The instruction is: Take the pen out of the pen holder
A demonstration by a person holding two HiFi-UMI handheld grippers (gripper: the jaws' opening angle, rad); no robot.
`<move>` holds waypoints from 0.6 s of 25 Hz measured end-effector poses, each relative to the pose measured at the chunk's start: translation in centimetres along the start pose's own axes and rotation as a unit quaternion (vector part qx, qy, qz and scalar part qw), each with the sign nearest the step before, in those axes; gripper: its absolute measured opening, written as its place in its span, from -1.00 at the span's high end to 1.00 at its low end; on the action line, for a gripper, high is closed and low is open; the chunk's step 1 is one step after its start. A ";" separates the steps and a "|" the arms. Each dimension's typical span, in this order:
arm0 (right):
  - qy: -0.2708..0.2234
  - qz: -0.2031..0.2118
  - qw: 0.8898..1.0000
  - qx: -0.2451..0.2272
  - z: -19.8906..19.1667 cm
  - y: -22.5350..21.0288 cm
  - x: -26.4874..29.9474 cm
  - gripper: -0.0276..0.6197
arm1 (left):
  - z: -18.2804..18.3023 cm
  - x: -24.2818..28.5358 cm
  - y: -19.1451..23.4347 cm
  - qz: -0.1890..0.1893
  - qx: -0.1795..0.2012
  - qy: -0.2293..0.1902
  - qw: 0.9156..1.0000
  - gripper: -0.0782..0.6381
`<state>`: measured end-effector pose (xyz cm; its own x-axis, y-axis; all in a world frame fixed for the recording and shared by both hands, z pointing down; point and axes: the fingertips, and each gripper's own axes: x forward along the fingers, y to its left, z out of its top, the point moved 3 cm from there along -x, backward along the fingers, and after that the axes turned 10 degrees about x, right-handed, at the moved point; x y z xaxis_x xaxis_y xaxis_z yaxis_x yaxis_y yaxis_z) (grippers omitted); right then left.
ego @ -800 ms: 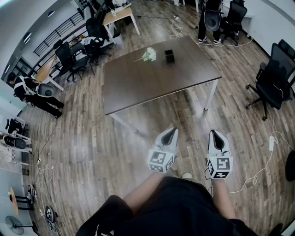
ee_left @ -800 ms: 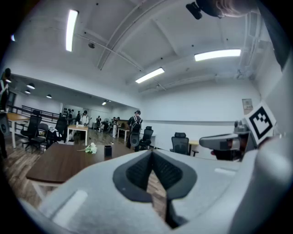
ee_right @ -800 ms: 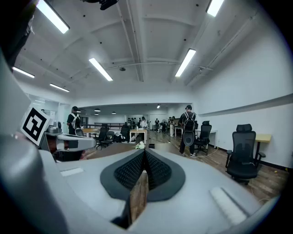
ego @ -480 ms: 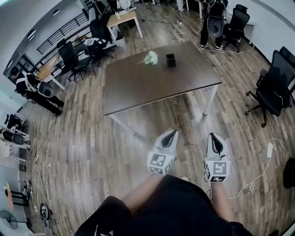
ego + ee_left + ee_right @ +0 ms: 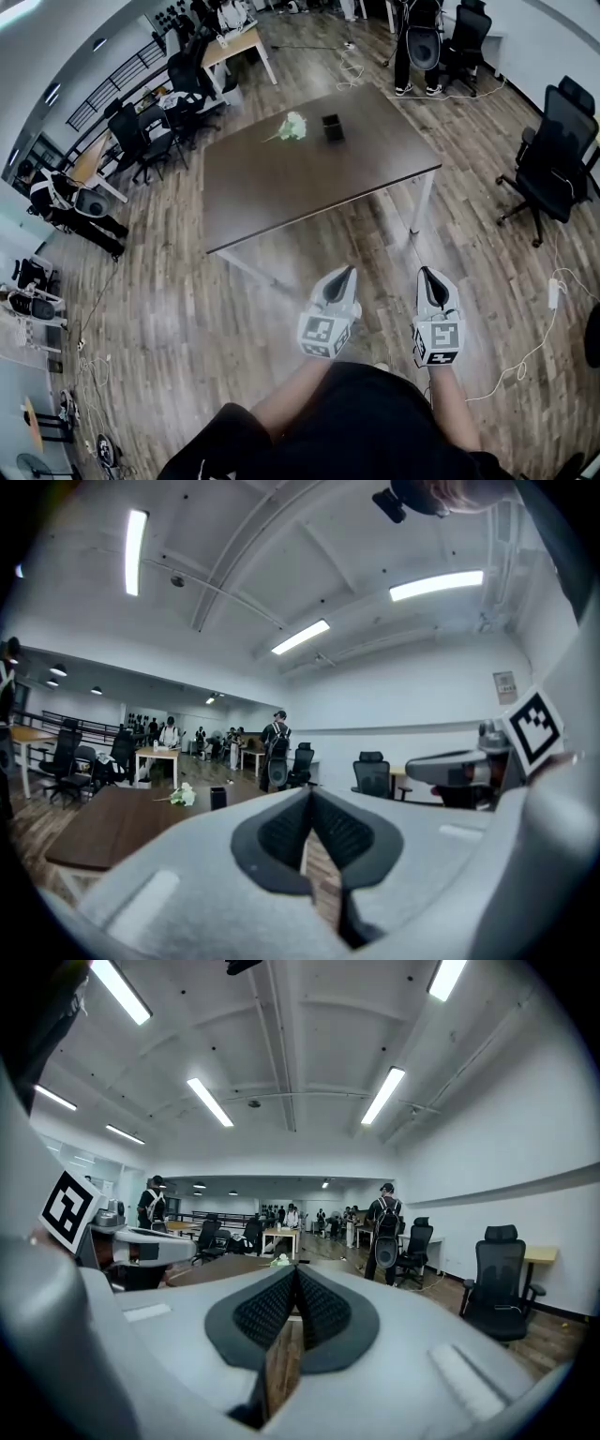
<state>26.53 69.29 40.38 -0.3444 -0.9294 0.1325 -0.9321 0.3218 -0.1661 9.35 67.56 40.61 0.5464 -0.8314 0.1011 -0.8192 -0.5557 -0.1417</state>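
You stand on a wooden floor (image 5: 187, 309), a little short of a dark brown table (image 5: 300, 187). Both your forearms reach forward from your waist, side by side and close to level, with the tips aimed toward the table. Your left tongs (image 5: 346, 272) are on the left and your right tongs (image 5: 427, 273) are near them on the right, not touching. Each shows its marker cube on the end facing you. Both hang over the floor, well apart from the table.

In the left gripper view, the dark ribbed pads (image 5: 281, 829) of the left tongs meet at the tips, with nothing between them. In the right gripper view, the right tongs are pressed together the same way and are empty.

The pen holder (image 5: 331, 127), a small black box, stands upright on the far part of the table. A pale bunch of flowers (image 5: 292, 126) lies just beside it, on its left. The holder is too small here to make out a pen inside.
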 end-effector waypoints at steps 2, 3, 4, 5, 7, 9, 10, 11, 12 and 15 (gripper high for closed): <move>0.005 -0.006 1.000 0.008 -0.3 -0.7 1.8 0.91 | -0.6 1.4 0.8 -0.004 -0.003 0.003 1.000 0.77; 0.007 -0.008 1.000 0.011 -0.3 -0.9 2.8 0.91 | -0.8 2.2 1.3 -0.006 -0.003 0.004 1.000 0.77; 0.009 -0.009 1.000 0.011 -0.2 -1.3 3.9 0.91 | -0.9 3.1 1.9 -0.006 -0.002 0.004 1.000 0.77; 0.009 -0.009 1.000 0.009 0.0 -1.6 5.1 0.91 | -1.0 4.2 2.7 -0.006 -0.002 0.002 1.000 0.77; 0.009 -0.009 1.000 0.002 0.5 -2.4 7.9 0.91 | -1.2 6.7 4.4 -0.008 -0.004 0.001 1.000 0.77; 0.013 -0.016 1.000 0.000 0.7 -3.0 10.6 0.91 | -1.5 9.0 6.3 -0.014 -0.008 0.001 1.000 0.77; 0.017 -0.021 1.000 0.000 0.8 -3.3 12.2 0.91 | -1.6 10.2 7.4 -0.017 -0.010 0.001 1.000 0.77; 0.020 -0.027 0.999 -0.001 0.8 -3.5 13.8 0.91 | -1.6 11.4 8.5 -0.022 -0.012 0.000 1.000 0.77; 0.023 -0.032 0.999 -0.002 1.0 -3.7 15.5 0.91 | -1.4 12.5 9.7 -0.027 -0.013 -0.001 1.000 0.77; 0.028 -0.035 0.999 -0.011 1.9 -4.0 21.0 0.91 | -1.1 16.0 13.6 -0.037 -0.015 -0.002 0.999 0.77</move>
<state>23.19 48.15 42.00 -0.2826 -0.9387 0.1974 -0.9564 0.2600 -0.1330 6.77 46.68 41.34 0.6069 -0.7877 0.1063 -0.7811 -0.6158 -0.1037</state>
